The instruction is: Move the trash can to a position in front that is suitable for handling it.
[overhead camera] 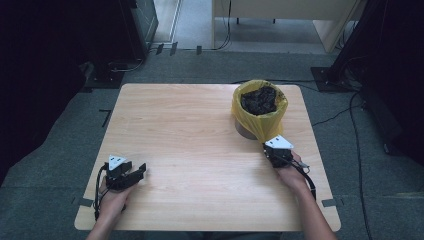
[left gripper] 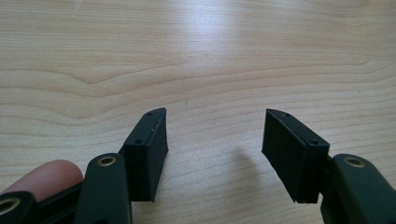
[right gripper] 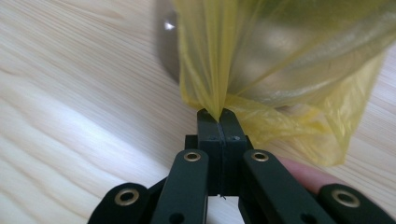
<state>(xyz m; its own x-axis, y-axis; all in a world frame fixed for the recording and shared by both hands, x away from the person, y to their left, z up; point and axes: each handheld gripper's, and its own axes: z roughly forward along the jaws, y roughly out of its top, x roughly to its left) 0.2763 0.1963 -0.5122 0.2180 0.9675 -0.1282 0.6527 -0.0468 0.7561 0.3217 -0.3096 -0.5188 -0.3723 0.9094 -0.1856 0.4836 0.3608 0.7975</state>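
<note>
Now our right gripper (right gripper: 219, 114) has its jaws clamped on a fold of the yellow bag (right gripper: 280, 70) lining the bin (overhead camera: 245, 129) just ahead; we pull slowly. Our left gripper (left gripper: 215, 140), jaws apart, could steady it.

Bare table (overhead camera: 190, 150) throughout; only the lined bin (overhead camera: 259, 107) obstructs far-right.

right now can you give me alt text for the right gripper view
The right gripper has its two black jaws shut on a fold of the yellow plastic bag, which hangs over a bin on the wooden table.
</note>
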